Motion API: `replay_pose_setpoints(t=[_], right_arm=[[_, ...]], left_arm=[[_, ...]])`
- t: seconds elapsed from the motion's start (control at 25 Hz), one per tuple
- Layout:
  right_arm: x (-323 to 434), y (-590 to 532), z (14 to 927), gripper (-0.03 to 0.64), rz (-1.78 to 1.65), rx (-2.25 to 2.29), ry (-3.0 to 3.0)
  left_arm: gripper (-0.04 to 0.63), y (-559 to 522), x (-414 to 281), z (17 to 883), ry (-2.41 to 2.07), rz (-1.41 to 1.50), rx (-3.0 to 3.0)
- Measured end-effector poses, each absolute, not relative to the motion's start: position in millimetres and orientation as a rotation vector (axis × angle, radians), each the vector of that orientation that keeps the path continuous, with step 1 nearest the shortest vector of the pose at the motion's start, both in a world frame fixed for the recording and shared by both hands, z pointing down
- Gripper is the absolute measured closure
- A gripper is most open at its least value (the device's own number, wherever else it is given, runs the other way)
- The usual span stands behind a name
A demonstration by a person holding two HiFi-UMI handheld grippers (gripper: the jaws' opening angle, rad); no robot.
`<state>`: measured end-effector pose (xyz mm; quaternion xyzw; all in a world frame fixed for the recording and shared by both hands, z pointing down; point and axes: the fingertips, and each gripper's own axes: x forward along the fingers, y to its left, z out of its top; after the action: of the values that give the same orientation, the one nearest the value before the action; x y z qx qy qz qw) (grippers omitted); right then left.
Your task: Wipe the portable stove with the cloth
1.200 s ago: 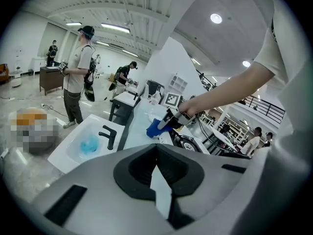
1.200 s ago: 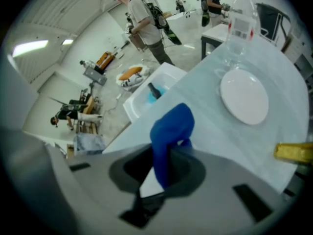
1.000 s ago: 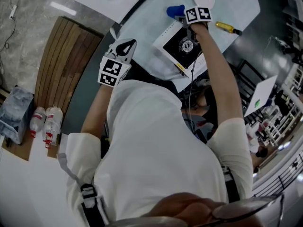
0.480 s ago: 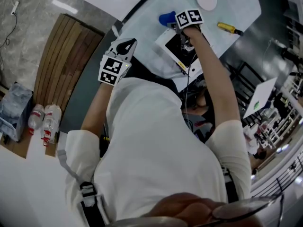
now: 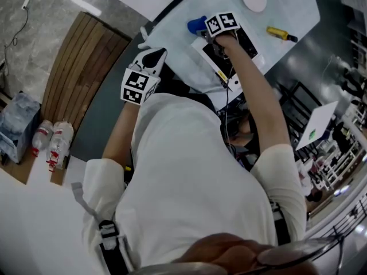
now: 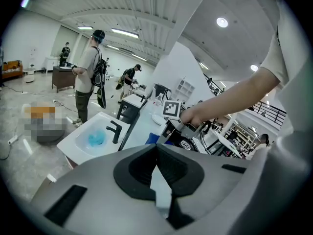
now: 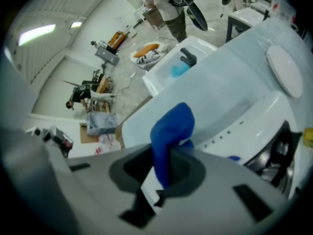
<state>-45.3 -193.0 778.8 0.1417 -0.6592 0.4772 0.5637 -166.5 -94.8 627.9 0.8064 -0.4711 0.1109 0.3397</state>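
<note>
Right gripper [image 7: 164,177] clenched on blue cloth [image 7: 172,126], portable stove [image 7: 259,124] just ahead; narrow pinch may let cloth slip. Left gripper [image 6: 159,182] closed, empty.

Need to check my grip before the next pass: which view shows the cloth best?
The right gripper view: the cloth fills its middle, pinched in the right gripper. The head view shows only a small blue lump beside that gripper; the left gripper view shows just a distant blue sliver.
</note>
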Motion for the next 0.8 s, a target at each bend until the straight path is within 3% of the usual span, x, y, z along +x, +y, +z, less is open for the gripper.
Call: replay_pose_setpoints(t=[0.8], right_arm=[[-73,-123,734,0.543,1.17,0.324,-1.738]], left_arm=[[0.563,-6,-153,599,-1.318,0.275,2.102]])
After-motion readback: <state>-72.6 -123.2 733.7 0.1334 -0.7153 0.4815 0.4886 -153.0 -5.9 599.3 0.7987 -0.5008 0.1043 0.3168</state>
